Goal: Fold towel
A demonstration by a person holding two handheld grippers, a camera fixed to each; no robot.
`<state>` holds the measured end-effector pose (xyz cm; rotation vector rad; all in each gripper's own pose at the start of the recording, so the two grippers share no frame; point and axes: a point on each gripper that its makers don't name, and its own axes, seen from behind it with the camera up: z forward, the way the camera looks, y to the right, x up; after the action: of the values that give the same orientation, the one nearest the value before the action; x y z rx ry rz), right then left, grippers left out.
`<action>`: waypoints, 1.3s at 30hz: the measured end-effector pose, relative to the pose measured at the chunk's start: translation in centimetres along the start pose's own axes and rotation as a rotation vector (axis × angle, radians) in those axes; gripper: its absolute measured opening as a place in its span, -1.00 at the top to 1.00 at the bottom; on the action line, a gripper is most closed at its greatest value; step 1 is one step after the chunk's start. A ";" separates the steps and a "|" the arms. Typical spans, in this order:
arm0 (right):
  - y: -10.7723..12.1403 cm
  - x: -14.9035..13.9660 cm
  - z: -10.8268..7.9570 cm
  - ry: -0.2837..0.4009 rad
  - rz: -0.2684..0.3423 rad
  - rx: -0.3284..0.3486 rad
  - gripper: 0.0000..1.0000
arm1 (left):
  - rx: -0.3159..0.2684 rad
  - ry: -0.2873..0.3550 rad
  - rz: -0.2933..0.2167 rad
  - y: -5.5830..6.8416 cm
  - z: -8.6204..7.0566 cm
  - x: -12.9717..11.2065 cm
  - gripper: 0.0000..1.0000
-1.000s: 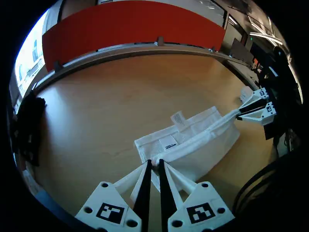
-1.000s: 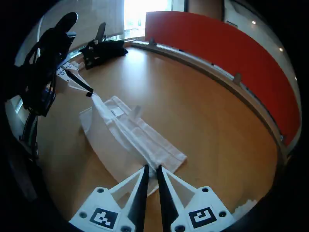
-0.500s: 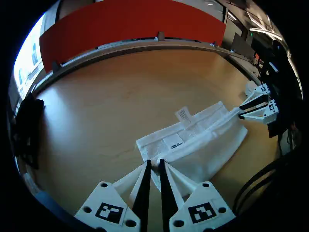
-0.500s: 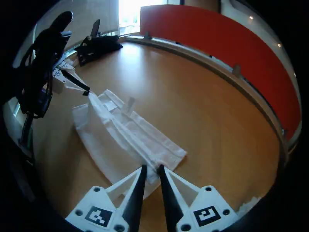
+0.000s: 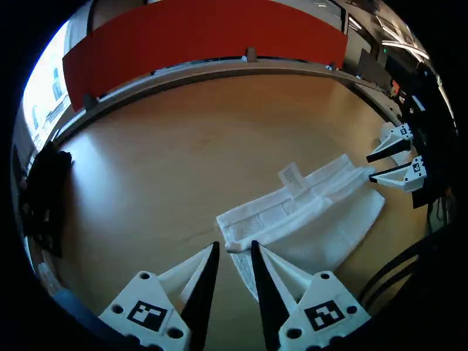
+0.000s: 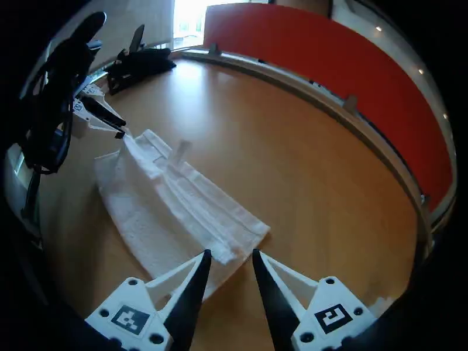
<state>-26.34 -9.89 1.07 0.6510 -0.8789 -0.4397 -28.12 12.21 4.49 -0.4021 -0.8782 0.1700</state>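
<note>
**A:** Status of the tools?

**B:** Left tool [image 5: 232, 257]: jaws apart, gripping nothing. Right tool [image 6: 229, 257]: the same.

**A:** Position of the towel?

**B:** The towel [image 5: 304, 213] lies flat on the table [image 5: 175, 152] as a long, narrow strip that looks already doubled once along its length. A small label tab [image 5: 291, 174] stands up from its far long edge.

**A:** Which way does the strip run?

**B:** Its long axis runs from one tool to the other. Each tool points at one short end. In the left gripper view, the near corner sits in the gap between the spread fingertips, and the right tool stands at the far end. The right gripper view shows the mirror case (whether cloth touches a finger there, I cannot tell).

**A:** Which tool is nearer?

**B:** Neither has the advantage, since each is at its own end.

**A:** Consequence for the next move?

**B:** In my judgement, a second fold would go across the long axis, short end to short end. One tool would close on its end and carry it toward the other along that line.
</note>
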 end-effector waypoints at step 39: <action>-1.8 -2.9 -3.9 0.029 0.079 -0.043 -1.00 | 0.004 0.002 -0.051 1.5 -4.4 -4.0 -0.88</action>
<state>-25.02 -8.13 -3.62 0.5798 -0.8622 -0.3765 -27.19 11.20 -1.45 -0.3758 -0.8854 0.1241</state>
